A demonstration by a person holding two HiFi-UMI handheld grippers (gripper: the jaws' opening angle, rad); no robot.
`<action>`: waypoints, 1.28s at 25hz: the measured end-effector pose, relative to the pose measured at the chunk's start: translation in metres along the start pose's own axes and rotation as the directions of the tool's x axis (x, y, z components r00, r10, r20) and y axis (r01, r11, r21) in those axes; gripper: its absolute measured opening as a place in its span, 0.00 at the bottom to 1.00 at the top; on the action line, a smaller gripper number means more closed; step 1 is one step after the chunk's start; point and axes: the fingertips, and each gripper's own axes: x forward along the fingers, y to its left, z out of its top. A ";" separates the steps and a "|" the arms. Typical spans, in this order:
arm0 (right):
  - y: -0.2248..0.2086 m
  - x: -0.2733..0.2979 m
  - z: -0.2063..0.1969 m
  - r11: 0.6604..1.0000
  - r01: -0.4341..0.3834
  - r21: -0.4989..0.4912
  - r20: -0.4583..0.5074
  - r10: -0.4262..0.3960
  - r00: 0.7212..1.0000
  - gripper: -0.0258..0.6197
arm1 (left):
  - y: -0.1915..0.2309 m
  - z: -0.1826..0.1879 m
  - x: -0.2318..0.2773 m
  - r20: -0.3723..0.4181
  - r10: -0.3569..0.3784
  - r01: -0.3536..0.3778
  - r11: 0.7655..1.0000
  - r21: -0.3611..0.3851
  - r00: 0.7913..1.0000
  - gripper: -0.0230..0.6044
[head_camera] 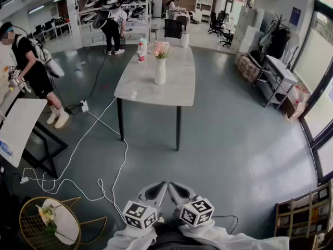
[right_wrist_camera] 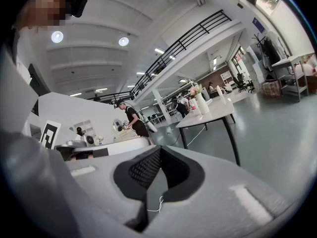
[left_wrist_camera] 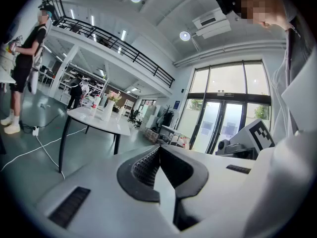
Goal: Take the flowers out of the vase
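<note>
Head view is showing soft pink flowers [head_camera: 162, 49] standing upright in a slim, smooth white vase [head_camera: 160, 71] on the far pale stone-look table [head_camera: 151, 87], well apart from you. You are holding the left gripper [head_camera: 161, 187] and right gripper [head_camera: 174, 187] near your body, side by side, both aiming toward the table. Both are sitting clenched on nothing, with the ribbed black pads [left_wrist_camera: 146, 167] meeting at the tips.

The flowers [head_camera: 162, 49] on the far desk [head_camera: 140, 85] are too small to count, and their stems are hidden inside the vase [head_camera: 160, 72]. The print on the bottle [head_camera: 141, 50] just left of them is too small to read. The near picture edge cuts off the sleeves [head_camera: 234, 241] behind the left tongs [head_camera: 157, 188] and right tongs [head_camera: 178, 189]. The left edge cuts off a 2nd desk [head_camera: 21, 124].
</note>
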 end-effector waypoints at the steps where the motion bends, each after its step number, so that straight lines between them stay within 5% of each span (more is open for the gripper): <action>1: 0.001 0.001 -0.001 1.000 0.010 0.004 0.002 -0.010 1.000 0.04 | 0.000 -0.001 -0.002 -0.006 -0.005 0.005 1.000 0.008 1.000 0.04; 16: -0.009 0.005 0.026 0.991 0.107 -0.077 0.095 -0.099 0.991 0.04 | 0.018 0.015 0.006 0.010 0.015 -0.016 0.999 0.032 1.000 0.04; 32: -0.111 0.069 0.076 0.988 0.127 -0.091 0.073 -0.121 0.990 0.04 | 0.067 0.034 0.122 -0.002 0.031 -0.031 1.000 0.003 1.000 0.04</action>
